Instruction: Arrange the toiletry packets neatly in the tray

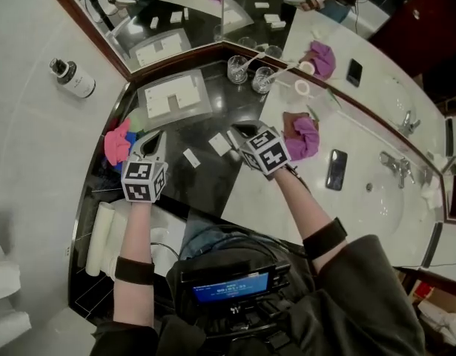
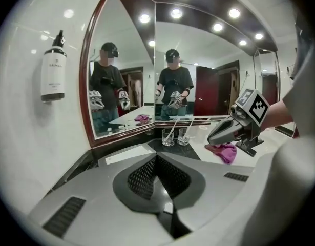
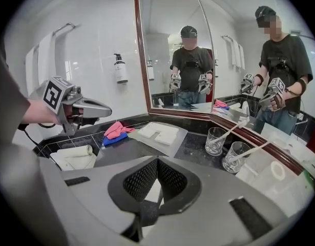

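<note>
Dark worktop point(image 1: 213, 180): clear tray point(image 1: 203, 99) at the mirror corner, beyond both tools. Left hand-held gripper point(image 1: 155, 136) and right hand-held gripper point(image 1: 239, 130) both fully closed, nothing visibly held. Two flat white packets lie loose between them: first packet point(image 1: 219, 144) just beside the right tip, second packet point(image 1: 191, 158) mid-gap, long axis diagonal; right looks nearer.
</note>
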The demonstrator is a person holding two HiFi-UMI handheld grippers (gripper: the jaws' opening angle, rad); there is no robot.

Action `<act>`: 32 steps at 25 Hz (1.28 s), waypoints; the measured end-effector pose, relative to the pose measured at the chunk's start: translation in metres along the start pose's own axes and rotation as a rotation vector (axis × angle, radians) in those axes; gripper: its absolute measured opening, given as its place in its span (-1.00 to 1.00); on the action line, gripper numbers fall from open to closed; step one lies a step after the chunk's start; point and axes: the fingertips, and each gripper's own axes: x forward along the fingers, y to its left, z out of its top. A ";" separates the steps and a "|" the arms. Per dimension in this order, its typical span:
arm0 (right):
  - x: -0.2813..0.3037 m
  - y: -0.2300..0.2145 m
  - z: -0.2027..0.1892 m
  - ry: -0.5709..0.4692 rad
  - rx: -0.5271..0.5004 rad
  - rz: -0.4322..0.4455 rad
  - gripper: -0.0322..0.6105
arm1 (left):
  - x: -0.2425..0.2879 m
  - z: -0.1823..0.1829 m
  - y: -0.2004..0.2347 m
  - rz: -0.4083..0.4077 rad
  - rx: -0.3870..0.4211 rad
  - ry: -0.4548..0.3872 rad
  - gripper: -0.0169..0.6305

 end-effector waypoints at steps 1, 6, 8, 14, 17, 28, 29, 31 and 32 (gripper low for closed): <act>-0.006 0.002 -0.002 -0.005 0.002 0.002 -0.86 | -0.007 -0.003 -0.003 0.012 -0.010 -0.001 -0.95; -0.031 0.015 -0.017 -0.025 0.007 0.002 -0.86 | -0.040 -0.018 -0.022 0.060 -0.064 -0.014 -0.95; -0.040 0.020 -0.024 -0.033 0.011 0.001 -0.86 | -0.051 -0.022 -0.030 0.073 -0.074 -0.019 -0.95; -0.058 0.036 -0.037 -0.055 0.031 0.007 -0.86 | -0.079 -0.026 -0.042 0.100 -0.123 -0.047 -0.95; -0.059 0.040 -0.049 -0.048 0.032 0.007 -0.86 | -0.089 -0.028 -0.044 0.112 -0.128 -0.055 -0.95; -0.053 0.048 -0.064 -0.022 0.045 -0.015 -0.83 | -0.093 -0.038 -0.045 0.129 -0.180 -0.050 -0.95; -0.050 0.050 -0.065 -0.013 0.045 -0.019 -0.82 | -0.092 -0.039 -0.045 0.127 -0.183 -0.047 -0.95; -0.041 0.051 -0.073 0.022 0.037 -0.020 -0.73 | -0.089 -0.041 -0.044 0.119 -0.186 -0.043 -0.95; -0.035 0.052 -0.076 0.038 0.033 -0.016 -0.66 | -0.087 -0.042 -0.043 0.114 -0.186 -0.039 -0.95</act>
